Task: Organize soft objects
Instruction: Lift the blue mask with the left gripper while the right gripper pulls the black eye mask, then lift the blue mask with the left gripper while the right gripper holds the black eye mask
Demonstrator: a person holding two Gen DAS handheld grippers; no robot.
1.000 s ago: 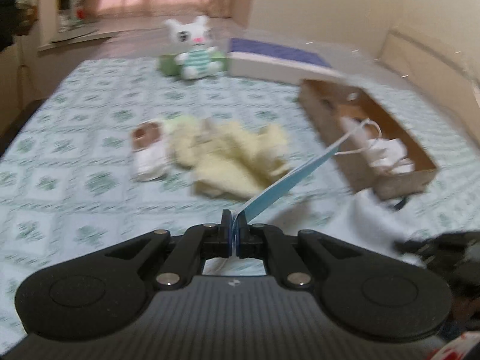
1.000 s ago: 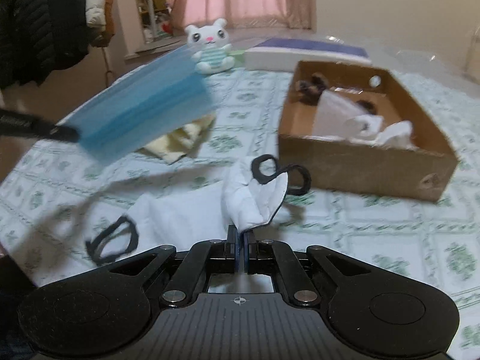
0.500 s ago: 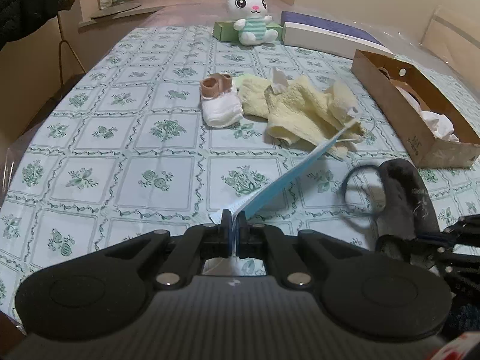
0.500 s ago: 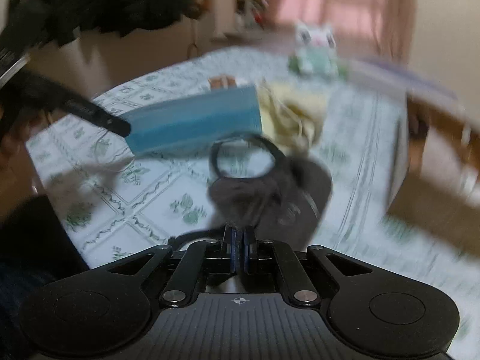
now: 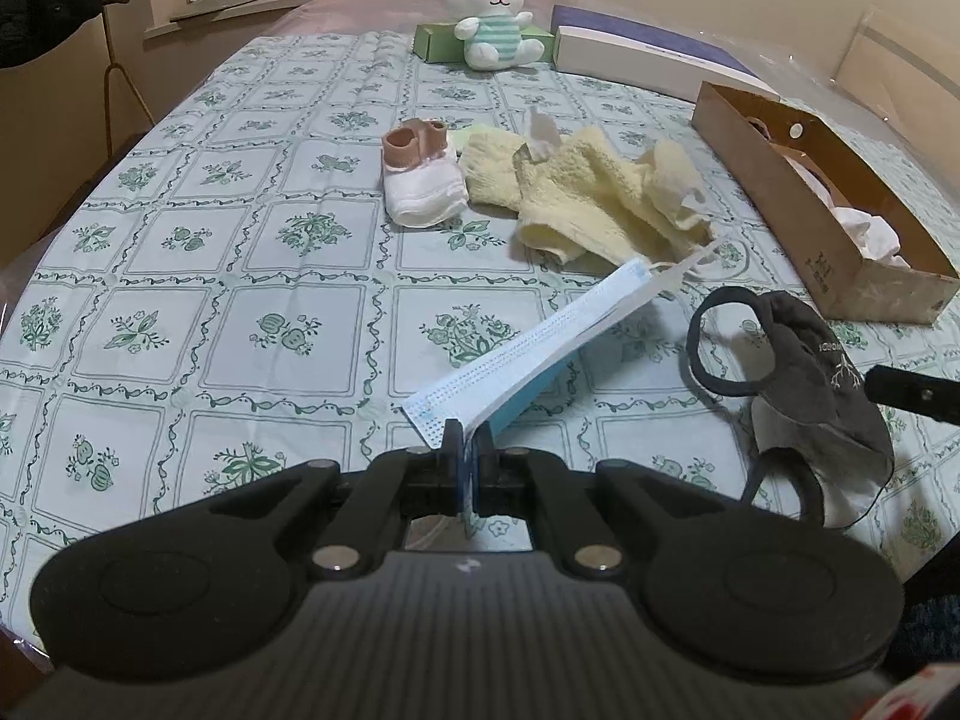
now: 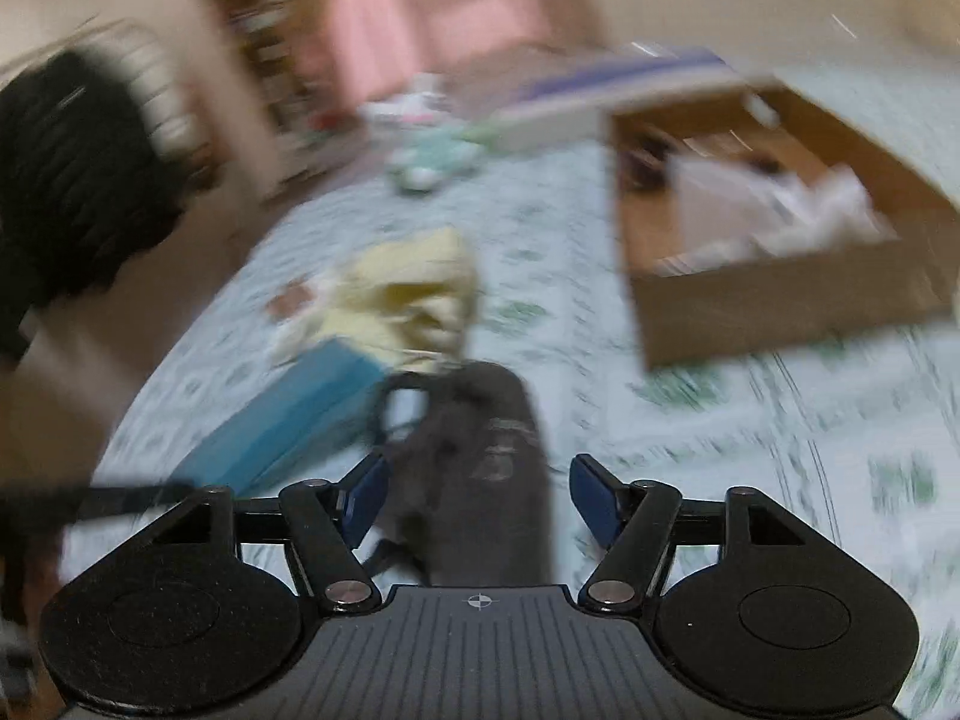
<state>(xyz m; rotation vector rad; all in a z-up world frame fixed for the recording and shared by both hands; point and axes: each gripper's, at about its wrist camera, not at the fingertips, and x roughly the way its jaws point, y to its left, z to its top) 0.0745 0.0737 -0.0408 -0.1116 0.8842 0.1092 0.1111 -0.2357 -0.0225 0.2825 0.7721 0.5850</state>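
My left gripper (image 5: pixel 467 447) is shut on a blue surgical mask (image 5: pixel 540 348) and holds it low over the table; the mask also shows blurred in the right wrist view (image 6: pixel 288 420). A dark grey cloth mask (image 5: pixel 810 384) with black ear loops lies on the tablecloth to the right. My right gripper (image 6: pixel 480 495) is open, its blue pads either side of the grey mask (image 6: pixel 486 468), not gripping it. A yellow towel (image 5: pixel 594 204) and a white baby sock (image 5: pixel 420 186) lie mid-table.
A brown cardboard box (image 5: pixel 798 216) holding white soft items stands at the right; it also shows in the right wrist view (image 6: pixel 774 312). A plush bunny (image 5: pixel 492 18), a green box (image 5: pixel 435 36) and a long white-and-purple box (image 5: pixel 642 57) sit at the far end.
My right gripper has opened and let go of the dark grey mask, which now lies on the table. My left gripper still holds the blue mask, lower and nearer the table.
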